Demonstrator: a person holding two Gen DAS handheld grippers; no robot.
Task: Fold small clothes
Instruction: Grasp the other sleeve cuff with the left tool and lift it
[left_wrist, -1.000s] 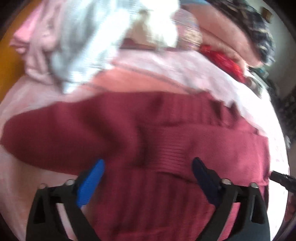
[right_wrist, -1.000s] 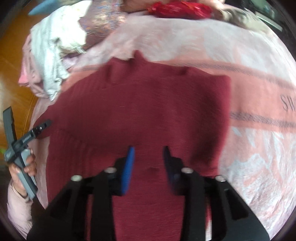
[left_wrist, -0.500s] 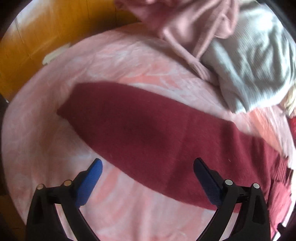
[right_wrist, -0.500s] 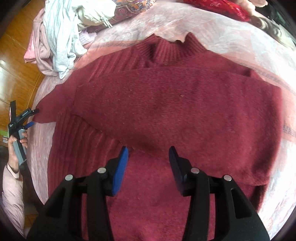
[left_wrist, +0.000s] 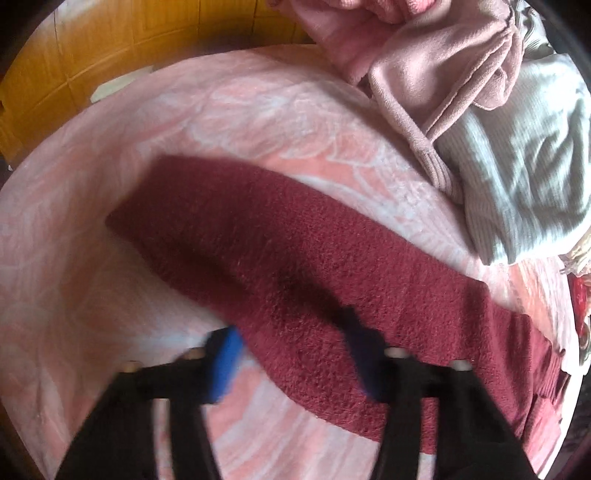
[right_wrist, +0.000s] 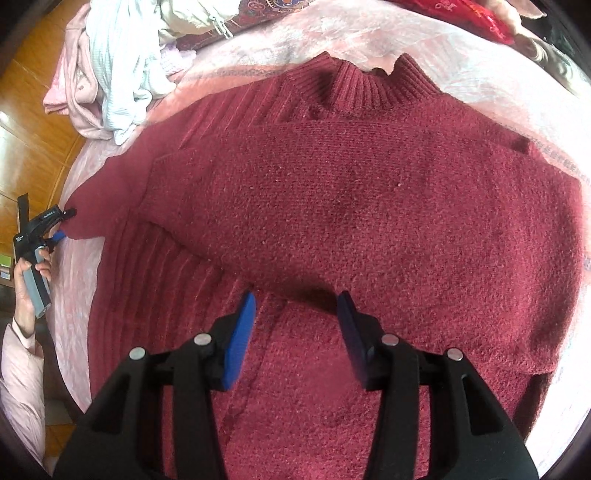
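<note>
- Jaws of the left gripper (left_wrist: 291, 354) have just been closing, blurred in the left wrist view, with the lower edge of the maroon sweater's sleeve (left_wrist: 280, 266) between them; whether the pads already pinch the knit I cannot tell
- Right gripper (right_wrist: 295, 325) has its jaws partly apart, empty, poised over the sweater's front with no fabric pinched
- Maroon sweater (right_wrist: 362, 206) lies spread on the pink blanket (left_wrist: 110, 295), ribbed collar (right_wrist: 369, 88) toward 12 o'clock in the right wrist view, one sleeve folded across the chest
- Other sleeve runs out toward 9 o'clock, where the left gripper sits at its cuff, a hand (right_wrist: 29, 280) on the handle
- Heap of pale clothes (left_wrist: 517, 147) lies at 2 o'clock in the left wrist view, touching the blanket
- Wooden floor (left_wrist: 74, 55) shows at 11 o'clock
</note>
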